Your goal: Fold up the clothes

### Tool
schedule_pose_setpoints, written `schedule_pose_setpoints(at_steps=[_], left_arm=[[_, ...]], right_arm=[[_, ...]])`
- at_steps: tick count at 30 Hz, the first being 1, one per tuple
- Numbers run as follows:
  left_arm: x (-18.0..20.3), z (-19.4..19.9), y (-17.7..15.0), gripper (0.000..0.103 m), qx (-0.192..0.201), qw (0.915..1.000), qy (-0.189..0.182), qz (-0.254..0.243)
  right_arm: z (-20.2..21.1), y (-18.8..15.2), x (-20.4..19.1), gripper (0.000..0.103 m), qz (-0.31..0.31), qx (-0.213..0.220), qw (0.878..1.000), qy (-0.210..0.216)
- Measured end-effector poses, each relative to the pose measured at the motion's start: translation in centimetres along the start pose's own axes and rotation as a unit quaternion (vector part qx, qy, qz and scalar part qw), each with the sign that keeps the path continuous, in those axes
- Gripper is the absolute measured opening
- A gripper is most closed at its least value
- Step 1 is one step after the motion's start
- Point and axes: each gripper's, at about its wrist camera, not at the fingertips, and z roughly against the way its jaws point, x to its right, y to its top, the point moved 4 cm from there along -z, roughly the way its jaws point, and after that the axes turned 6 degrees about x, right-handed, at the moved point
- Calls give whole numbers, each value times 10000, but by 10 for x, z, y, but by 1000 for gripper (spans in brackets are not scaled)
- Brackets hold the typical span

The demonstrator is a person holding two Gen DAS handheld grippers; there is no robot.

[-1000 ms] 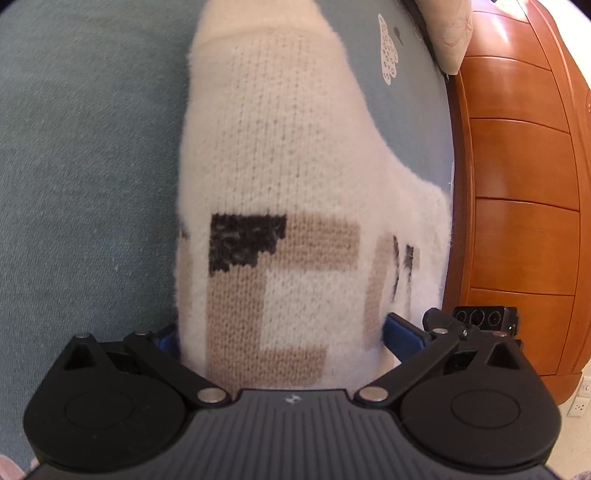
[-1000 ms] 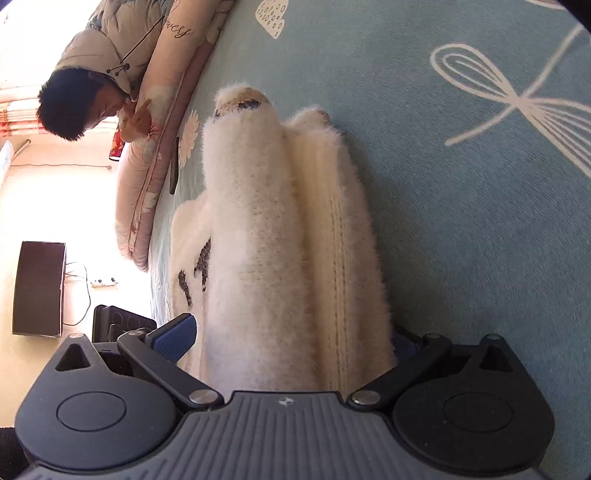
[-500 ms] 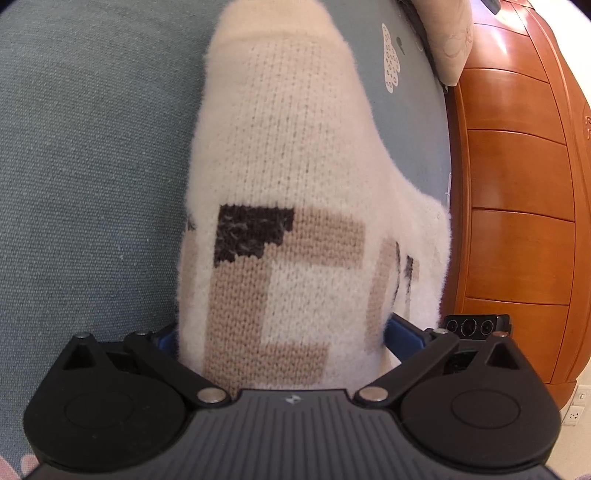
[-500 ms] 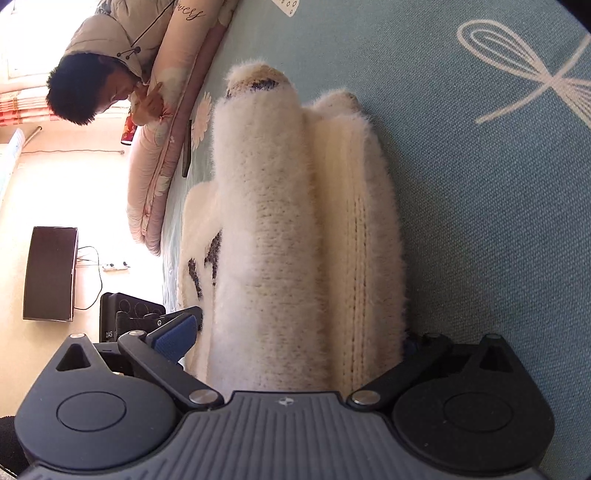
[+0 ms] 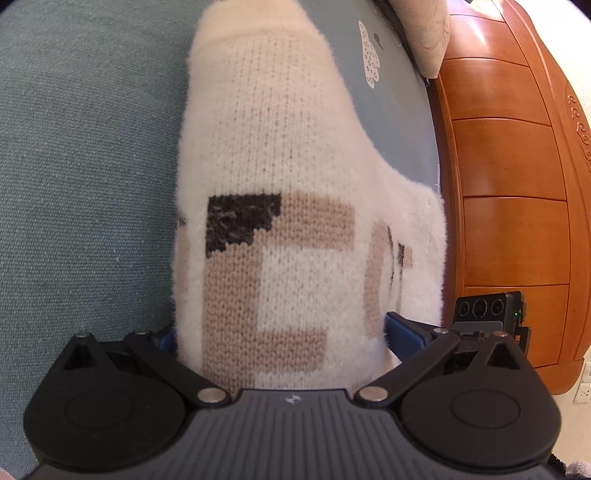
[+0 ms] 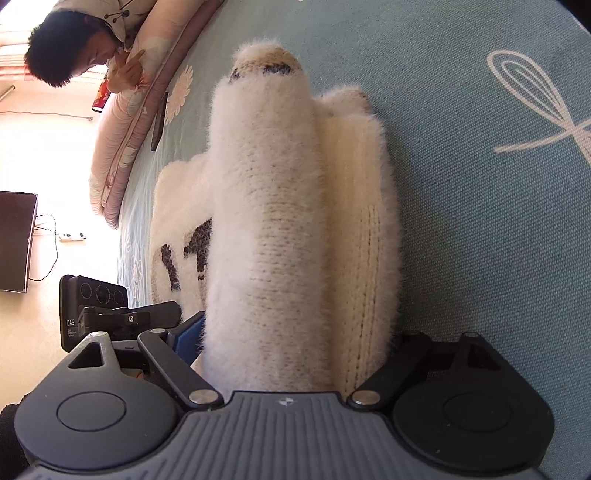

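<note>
A fluffy cream knit sweater [image 5: 280, 155] with tan and dark brown blocks lies folded on the teal bed cover [image 5: 81, 184]. My left gripper [image 5: 280, 332] is shut on its near edge; the blue fingertips [image 5: 400, 328] show at either side of the bunched knit. In the right wrist view the sweater [image 6: 280, 221] is a thick folded roll on the bed cover [image 6: 480, 221]. My right gripper [image 6: 295, 347] is shut on that roll, one blue fingertip [image 6: 190, 334] showing at the left. The left gripper's body [image 6: 96, 310] is visible beside it.
An orange wooden bed board [image 5: 509, 184] stands along the right of the bed. A pillow [image 5: 424, 29] lies at the far end. In the right wrist view a person [image 6: 85, 55] sits by a pink quilt [image 6: 133, 122], with a dark phone [image 6: 159, 122] beside it.
Both grippers stay shut on the sweater. The right gripper has shifted a little along the bed, and the fold looks closer and taller. The left view is nearly unchanged.
</note>
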Motion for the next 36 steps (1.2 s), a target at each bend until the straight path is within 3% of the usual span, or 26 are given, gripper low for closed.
schedule_pose_setpoints(at_steps=[12, 14, 20, 27, 36], left_arm=[[0, 3, 24, 102, 64, 9998, 18, -190], [-11, 39, 2, 102, 138, 9997, 84, -209], [1, 45, -3, 101, 426, 9982, 349, -239], [48, 49, -17, 101, 678, 9886, 1075, -809], [112, 40, -69, 101, 759, 9847, 1102, -1112]], right_arm=[[-9, -11, -15, 88, 113, 364, 9986, -358], [-12, -13, -19, 88, 183, 461, 9979, -427], [-14, -20, -22, 85, 195, 862, 9954, -362], [-3, -22, -46, 68, 777, 885, 9913, -595], [55, -38, -71, 67, 1463, 982, 9820, -681]])
